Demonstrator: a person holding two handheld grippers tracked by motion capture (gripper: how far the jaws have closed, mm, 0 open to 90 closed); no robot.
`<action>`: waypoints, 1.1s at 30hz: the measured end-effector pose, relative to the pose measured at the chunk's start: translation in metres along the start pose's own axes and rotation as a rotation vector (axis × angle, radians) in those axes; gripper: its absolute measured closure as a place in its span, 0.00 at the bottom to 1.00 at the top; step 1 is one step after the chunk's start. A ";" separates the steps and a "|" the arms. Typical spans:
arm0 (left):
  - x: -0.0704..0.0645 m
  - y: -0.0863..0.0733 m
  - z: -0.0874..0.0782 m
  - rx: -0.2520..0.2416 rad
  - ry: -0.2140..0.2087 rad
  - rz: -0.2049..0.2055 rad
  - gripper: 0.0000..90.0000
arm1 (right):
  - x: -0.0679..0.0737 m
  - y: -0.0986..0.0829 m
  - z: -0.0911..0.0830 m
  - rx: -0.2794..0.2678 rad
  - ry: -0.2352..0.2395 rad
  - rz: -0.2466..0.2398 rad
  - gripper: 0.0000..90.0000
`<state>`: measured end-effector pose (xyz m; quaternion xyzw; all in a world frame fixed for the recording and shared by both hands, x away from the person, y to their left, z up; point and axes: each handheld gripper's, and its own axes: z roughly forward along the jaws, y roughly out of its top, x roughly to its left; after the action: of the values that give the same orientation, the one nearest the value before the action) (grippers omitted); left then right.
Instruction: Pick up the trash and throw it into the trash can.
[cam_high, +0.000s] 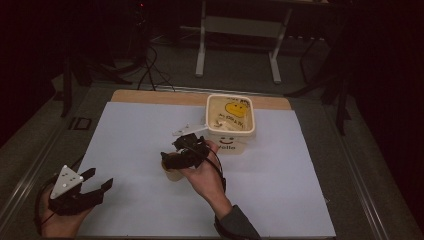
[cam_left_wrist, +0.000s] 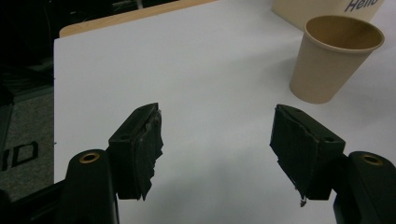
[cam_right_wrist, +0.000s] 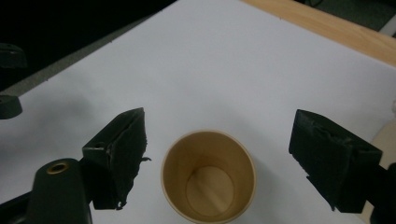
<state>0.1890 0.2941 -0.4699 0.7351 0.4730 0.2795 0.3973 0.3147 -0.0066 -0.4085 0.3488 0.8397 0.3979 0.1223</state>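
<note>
A tan paper cup (cam_right_wrist: 208, 175) stands upright and empty on the white sheet (cam_high: 150, 130), also seen as the cup (cam_left_wrist: 334, 58) and the cup (cam_high: 172, 173). My right gripper (cam_right_wrist: 217, 161) hovers over it, open, with the jaws wide on either side of the cup's rim and not touching it. In the high view the right gripper (cam_high: 181, 152) sits mid-table above the cup, held by a hand. My left gripper (cam_high: 102, 181) rests near the front left corner, open and empty; in its own view the left gripper (cam_left_wrist: 215, 140) points across bare sheet toward the cup.
A cream tub (cam_high: 248, 131) with a smiley and "Hello" on its side stands just behind the right gripper, holding a yellow heart-shaped item (cam_high: 235, 109). The wooden table edge (cam_high: 150, 96) runs along the back. Table legs and cables lie beyond on the dark floor.
</note>
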 end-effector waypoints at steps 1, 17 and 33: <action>0.000 0.000 0.000 0.000 0.000 -0.001 0.37 | 0.000 0.002 0.001 0.012 -0.001 0.004 0.20; 0.001 -0.001 0.000 0.003 -0.007 -0.006 0.37 | -0.003 0.028 0.008 0.216 0.025 -0.016 0.19; 0.002 -0.001 0.001 0.010 -0.014 -0.008 0.37 | 0.001 0.042 0.026 0.446 0.069 -0.117 0.13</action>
<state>0.1897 0.2956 -0.4713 0.7371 0.4745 0.2704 0.3980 0.3473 0.0280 -0.3935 0.3041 0.9293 0.2065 0.0361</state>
